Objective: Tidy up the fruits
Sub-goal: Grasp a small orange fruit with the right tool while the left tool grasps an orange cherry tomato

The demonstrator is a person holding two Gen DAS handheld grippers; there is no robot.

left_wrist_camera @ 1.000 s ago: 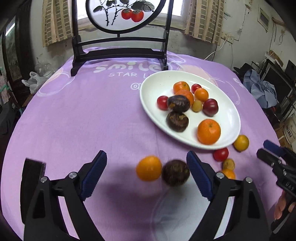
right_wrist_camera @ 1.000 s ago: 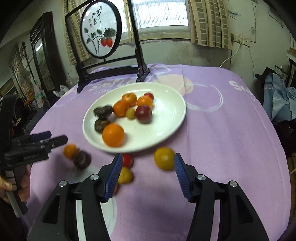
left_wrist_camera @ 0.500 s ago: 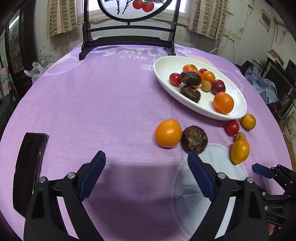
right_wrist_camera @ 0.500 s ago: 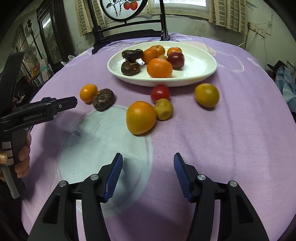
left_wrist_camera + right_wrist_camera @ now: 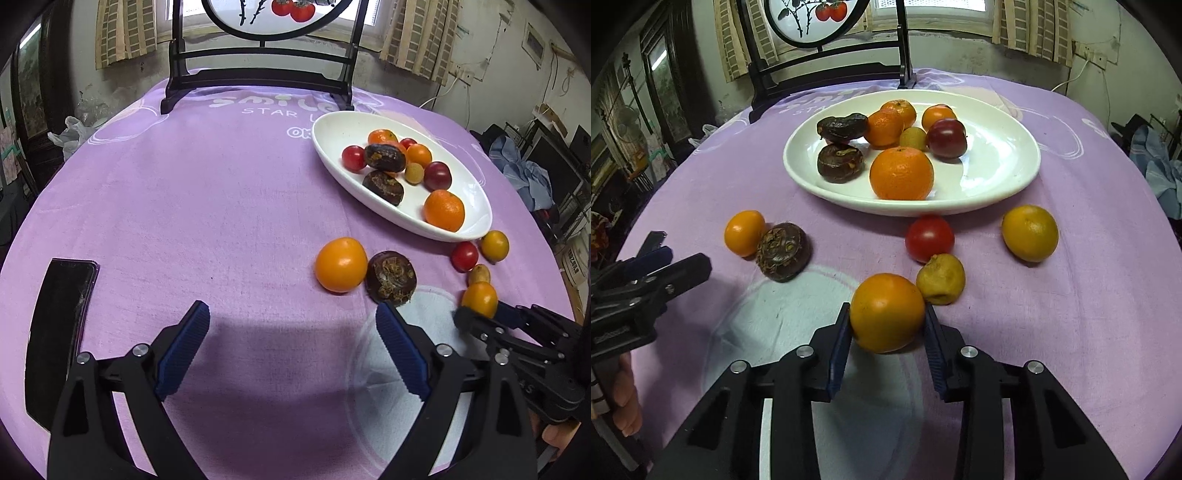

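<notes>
The orange fruit (image 5: 886, 312) sits on the purple-clothed worktop (image 5: 1052, 332) between the blue pads of your right tongs (image 5: 886, 325), which have narrowed until both pads stand at its flanks; they look to be touching it, though you cannot tell from here whether the squeeze is firm. So the step in hand seems to be the pick-up of this loose fruit, and the next move would call for a secure pinch, a lift, and a carry forward over the small yellow-brown fruit (image 5: 940, 278) just beside it and the red tomato (image 5: 929, 238) to the white oval plate (image 5: 997, 177), where bare space lies on its right side. The fruit is round, smooth and glossy, so it may roll or slip if you grip off centre. Your left tongs (image 5: 291, 347) are wide open and hold nothing, hovering low over the cloth, with another orange fruit (image 5: 340, 264) and a dark brown fruit (image 5: 391, 277) touching each other ahead. A yellow-orange fruit (image 5: 1030, 233) lies apart near the plate's rim, and a dark phone (image 5: 59, 336) lies at the far left.
</notes>
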